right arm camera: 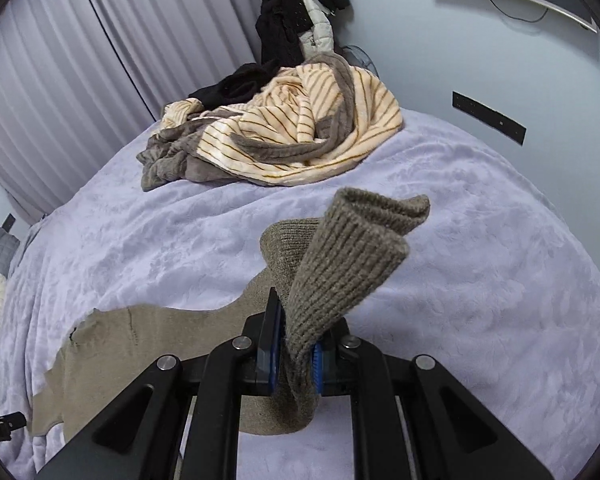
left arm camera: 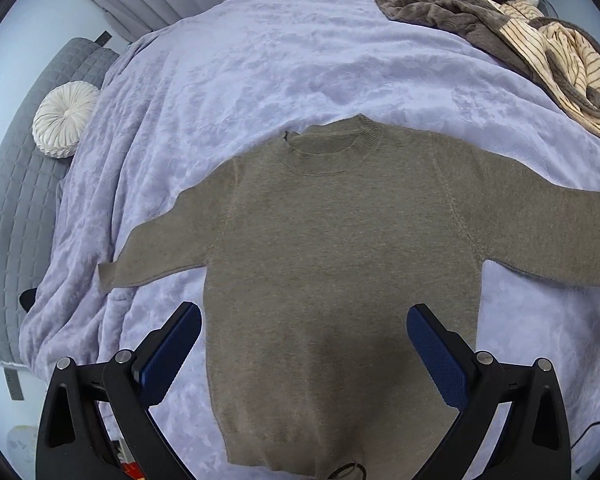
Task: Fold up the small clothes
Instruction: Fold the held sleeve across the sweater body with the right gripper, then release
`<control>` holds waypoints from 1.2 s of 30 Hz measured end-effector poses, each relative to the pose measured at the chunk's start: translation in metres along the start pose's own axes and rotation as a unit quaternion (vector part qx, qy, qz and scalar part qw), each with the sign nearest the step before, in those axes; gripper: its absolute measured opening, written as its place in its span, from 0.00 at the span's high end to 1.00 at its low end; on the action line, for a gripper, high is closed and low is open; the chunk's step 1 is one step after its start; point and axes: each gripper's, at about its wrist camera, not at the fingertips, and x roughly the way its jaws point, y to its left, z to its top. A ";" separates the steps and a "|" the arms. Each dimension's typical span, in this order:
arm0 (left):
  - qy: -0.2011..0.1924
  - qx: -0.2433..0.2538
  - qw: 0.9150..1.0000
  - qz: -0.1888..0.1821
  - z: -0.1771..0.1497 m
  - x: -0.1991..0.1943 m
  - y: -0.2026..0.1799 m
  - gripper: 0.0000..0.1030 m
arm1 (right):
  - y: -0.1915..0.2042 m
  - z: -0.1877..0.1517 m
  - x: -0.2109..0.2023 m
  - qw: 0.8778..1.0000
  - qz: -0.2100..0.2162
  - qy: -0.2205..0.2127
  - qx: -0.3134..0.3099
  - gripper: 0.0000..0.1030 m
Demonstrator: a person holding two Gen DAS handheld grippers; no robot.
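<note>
My left gripper hangs with jaws spread above the sweater, flat at frame centre on the bed; my right gripper pinches its cuff; striped blanket heaped upper centre; sleeve cut off at right edge.

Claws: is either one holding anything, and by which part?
The right claw pinches the sweater by its ribbed sleeve cuff. The left claw is open, holding nothing.

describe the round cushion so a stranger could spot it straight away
Start at the lavender bedspread and look off its left edge to the grey quilted bench. The round cushion sits there: white, pleated, with a centre button, the scene's only disc shape.
</note>
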 end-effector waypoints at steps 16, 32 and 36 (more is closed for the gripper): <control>-0.061 -0.048 0.993 -0.091 -0.045 -0.030 0.105 0.00 | 0.165 -0.023 -0.045 0.993 0.036 0.028 -0.108 0.87; -0.080 -0.104 0.981 -0.143 -0.088 -0.030 0.204 0.00 | 0.268 -0.060 -0.060 0.990 0.025 0.054 -0.128 0.87; -0.076 -0.107 0.980 -0.148 -0.095 -0.029 0.219 0.00 | 0.293 -0.070 -0.065 0.986 0.024 0.059 -0.152 0.87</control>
